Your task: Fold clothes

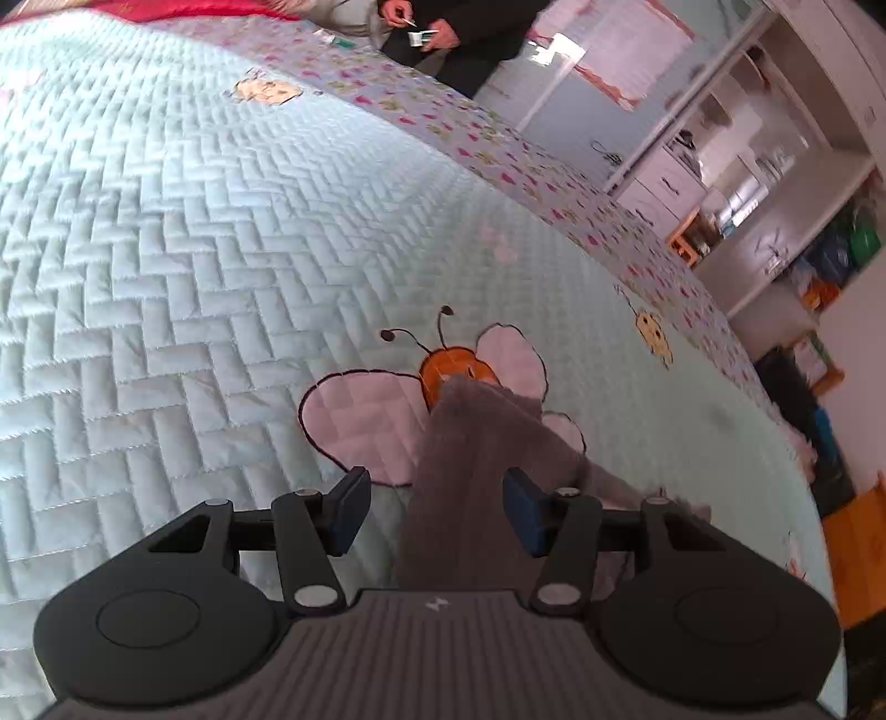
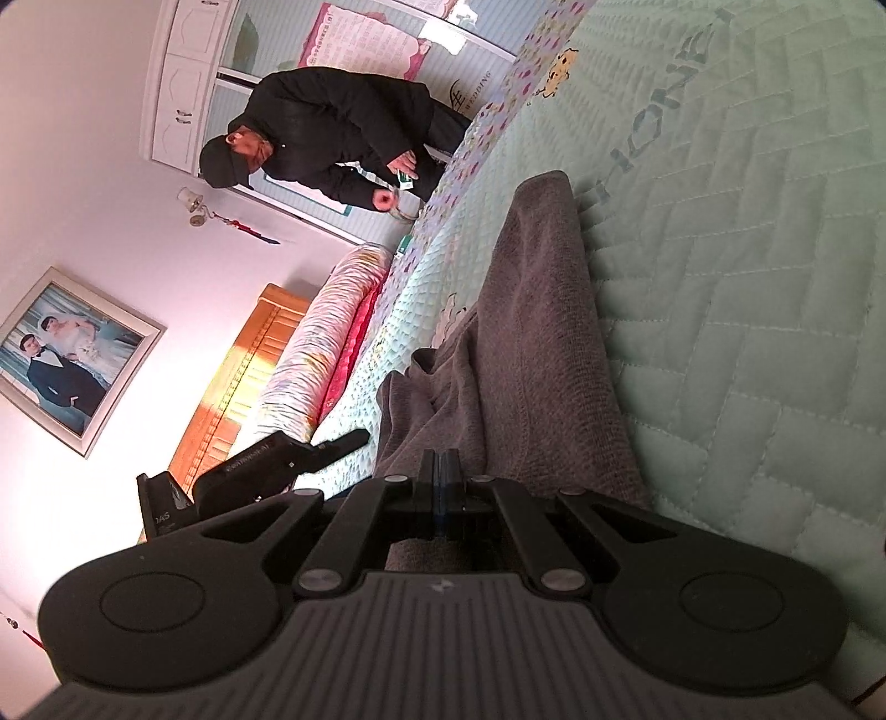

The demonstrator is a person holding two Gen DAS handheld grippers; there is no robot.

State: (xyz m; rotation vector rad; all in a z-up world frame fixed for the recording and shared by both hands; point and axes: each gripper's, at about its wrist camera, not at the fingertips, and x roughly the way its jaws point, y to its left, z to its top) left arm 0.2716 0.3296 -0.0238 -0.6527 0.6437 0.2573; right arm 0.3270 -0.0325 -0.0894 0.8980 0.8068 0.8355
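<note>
One grey garment [image 2: 515, 354] lies long and narrow on the quilted bedspread [image 1: 166, 249], lengthwise folding seemingly done (cross folds look outstanding). Left gripper [image 1: 437, 512] hangs above its near end, jaws apart, touching nothing; right gripper [image 2: 440, 487] is pinched tight on the other end's edge.

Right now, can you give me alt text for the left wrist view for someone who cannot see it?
The left tongs stand open over a grey cloth, which lies between the pads on a pale green quilted bedspread with a stitched bee. A person in dark clothes stands at the far edge of the bed.
</note>
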